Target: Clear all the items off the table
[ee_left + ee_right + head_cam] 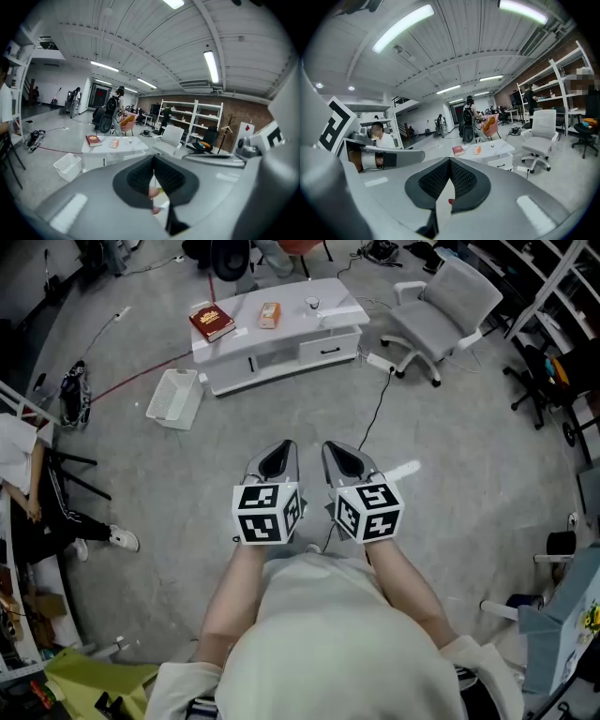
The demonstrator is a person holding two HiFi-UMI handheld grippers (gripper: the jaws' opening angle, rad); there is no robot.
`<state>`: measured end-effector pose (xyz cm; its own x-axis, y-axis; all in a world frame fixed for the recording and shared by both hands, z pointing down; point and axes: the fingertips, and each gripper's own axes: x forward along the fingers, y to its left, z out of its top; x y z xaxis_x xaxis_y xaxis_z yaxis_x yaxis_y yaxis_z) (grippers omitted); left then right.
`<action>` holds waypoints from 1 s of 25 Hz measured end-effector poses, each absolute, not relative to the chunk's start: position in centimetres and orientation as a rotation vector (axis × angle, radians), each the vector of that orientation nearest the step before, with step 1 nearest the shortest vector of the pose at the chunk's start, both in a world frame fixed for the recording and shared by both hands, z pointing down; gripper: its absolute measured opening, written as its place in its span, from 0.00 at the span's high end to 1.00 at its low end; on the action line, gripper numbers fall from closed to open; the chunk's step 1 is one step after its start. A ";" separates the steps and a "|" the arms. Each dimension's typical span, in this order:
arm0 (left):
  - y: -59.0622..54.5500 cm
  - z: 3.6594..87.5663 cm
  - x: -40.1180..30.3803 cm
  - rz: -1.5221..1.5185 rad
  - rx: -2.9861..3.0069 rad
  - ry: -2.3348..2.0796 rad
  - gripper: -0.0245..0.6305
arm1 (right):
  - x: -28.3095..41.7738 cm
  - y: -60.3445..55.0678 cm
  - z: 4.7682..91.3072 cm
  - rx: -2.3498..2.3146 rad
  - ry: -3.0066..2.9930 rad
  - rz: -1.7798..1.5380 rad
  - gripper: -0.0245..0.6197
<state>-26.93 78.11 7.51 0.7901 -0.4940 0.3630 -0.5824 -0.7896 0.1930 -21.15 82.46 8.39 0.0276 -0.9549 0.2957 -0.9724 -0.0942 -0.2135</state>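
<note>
A low white table [281, 343] stands far ahead on the grey floor. A red book [212, 322], a small orange carton [270, 315] and a small glass [312, 304] rest on it. My left gripper [277, 454] and right gripper [343, 456] hang side by side close to my body, well short of the table. Both are shut with nothing between the jaws. The left gripper view shows its shut jaws [153, 161], with the book [93, 140] and carton [114, 143] far beyond them. In the right gripper view the table [497, 151] lies beyond the shut jaws [449, 164].
A white plastic basket [174, 397] lies on the floor left of the table. A grey office chair [441, 310] stands to its right, with a cable [375, 413] trailing across the floor. A seated person [37, 512] is at the left; shelves [187, 117] line the far wall.
</note>
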 end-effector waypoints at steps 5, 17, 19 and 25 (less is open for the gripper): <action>76.8 8.0 -27.3 0.424 2.657 -0.850 0.95 | -21.3 81.5 8.8 2.204 -2.077 0.596 0.97; 70.4 8.9 -25.9 0.427 2.625 -0.864 0.95 | -19.2 75.5 9.6 2.188 -2.066 0.632 0.97; 69.1 8.9 -25.4 0.426 2.623 -0.861 0.95 | -18.8 74.2 9.5 2.188 -2.065 0.634 0.97; 65.3 8.9 -23.8 0.424 2.619 -0.853 0.95 | -17.5 70.3 9.3 2.179 -2.071 0.628 0.97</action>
<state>-23.85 65.32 8.87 0.7737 -0.5043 0.3835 -0.6100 -0.7564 0.2361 -17.47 70.29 9.29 0.0080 -0.9413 0.3376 -0.9702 -0.0890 -0.2252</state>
